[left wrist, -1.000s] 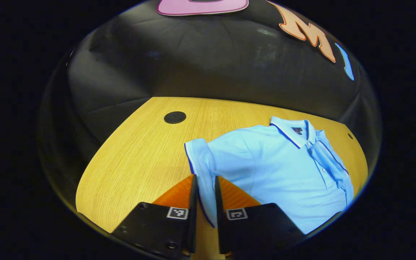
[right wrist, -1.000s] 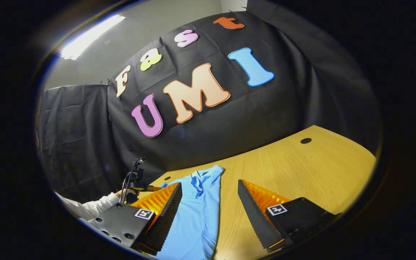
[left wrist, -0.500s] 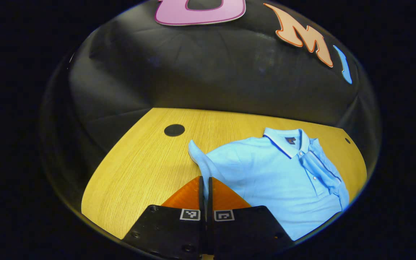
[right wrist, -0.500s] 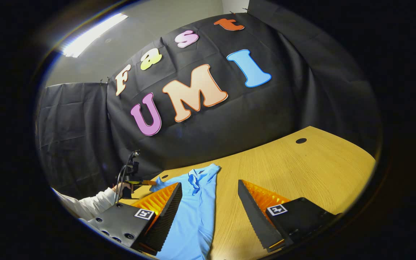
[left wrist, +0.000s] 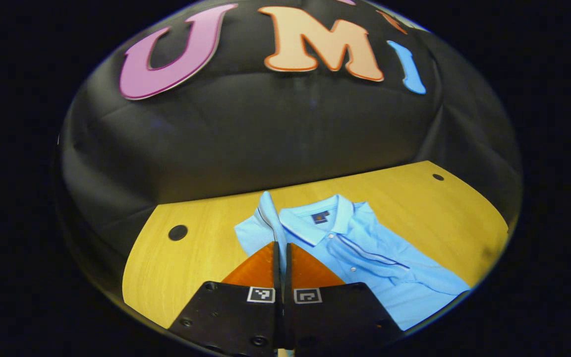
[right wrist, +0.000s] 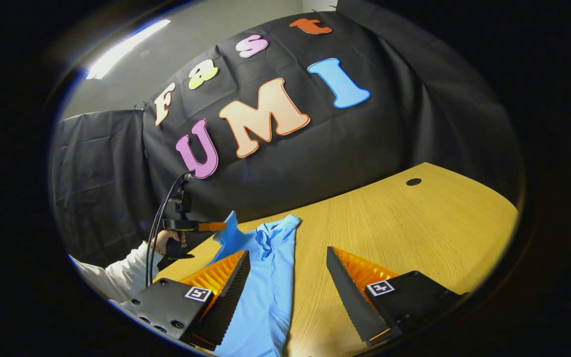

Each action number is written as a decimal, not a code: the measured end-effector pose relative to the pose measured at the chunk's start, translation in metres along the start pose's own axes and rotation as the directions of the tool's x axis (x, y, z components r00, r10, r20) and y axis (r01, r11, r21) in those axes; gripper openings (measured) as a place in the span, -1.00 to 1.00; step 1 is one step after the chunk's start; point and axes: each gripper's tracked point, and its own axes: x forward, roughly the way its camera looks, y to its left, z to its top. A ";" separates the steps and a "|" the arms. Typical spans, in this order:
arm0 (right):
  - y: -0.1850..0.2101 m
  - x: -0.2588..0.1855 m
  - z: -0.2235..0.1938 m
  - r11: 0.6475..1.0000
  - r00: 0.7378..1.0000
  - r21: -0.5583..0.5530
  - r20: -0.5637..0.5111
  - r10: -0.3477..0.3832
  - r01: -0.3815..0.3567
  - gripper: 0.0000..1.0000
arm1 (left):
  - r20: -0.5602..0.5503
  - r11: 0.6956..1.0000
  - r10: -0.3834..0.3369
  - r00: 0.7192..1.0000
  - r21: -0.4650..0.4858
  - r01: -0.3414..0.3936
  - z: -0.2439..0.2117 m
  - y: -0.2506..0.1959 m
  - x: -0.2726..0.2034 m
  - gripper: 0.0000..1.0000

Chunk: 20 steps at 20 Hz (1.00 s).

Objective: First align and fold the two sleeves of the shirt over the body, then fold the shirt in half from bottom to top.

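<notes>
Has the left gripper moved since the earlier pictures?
Yes. In the right gripper view the left gripper, jaws shut on the light blue polo shirt's sleeve, has risen clear of the wooden table and now shows against the black cloth wall.

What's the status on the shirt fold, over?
Left gripper shut on the polo shirt's sleeve, lifted. Right gripper open over the polo shirt. Other sleeve already folded across. Nothing in the way.

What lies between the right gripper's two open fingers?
In the right gripper view, the right gripper stands open over the blue shirt and bare wooden table; neither finger presses the cloth.
</notes>
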 end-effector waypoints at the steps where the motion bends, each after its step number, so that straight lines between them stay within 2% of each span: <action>1: 0.000 0.001 -0.002 1.000 1.000 -0.002 -0.011 -0.003 0.003 0.95 | 0.001 1.000 -0.025 1.000 0.005 0.025 0.002 -0.015 0.001 -1.00; 5: 0.005 -0.001 -0.013 1.000 0.999 -0.013 -0.037 0.010 -0.010 0.94 | -0.010 0.996 -0.086 0.996 0.026 0.086 0.001 -0.057 0.012 -1.00; 8: 0.004 -0.001 -0.021 0.999 0.998 -0.029 -0.061 0.011 -0.012 0.94 | -0.009 0.992 -0.123 0.992 0.002 0.123 0.002 -0.077 0.012 -1.00; 10: 0.007 0.000 -0.026 0.999 0.997 -0.034 -0.076 0.020 -0.023 0.94 | 0.001 0.989 -0.150 0.989 -0.018 0.150 0.003 -0.086 0.006 -0.83; 13: 0.012 -0.002 -0.035 0.998 0.995 -0.054 -0.098 0.036 -0.042 0.94 | 0.023 0.992 -0.125 0.992 0.000 0.125 0.003 -0.081 -0.013 1.00; 15: 0.016 -0.006 -0.044 0.995 0.992 -0.080 -0.122 0.043 -0.053 0.94 | 0.043 0.994 -0.111 0.993 0.019 0.110 -0.002 -0.074 -0.039 0.86; 20: 0.025 -0.026 -0.072 0.984 0.980 -0.152 -0.191 0.058 -0.088 0.95 | 0.070 0.996 -0.082 0.994 0.024 0.081 -0.035 -0.056 -0.119 0.87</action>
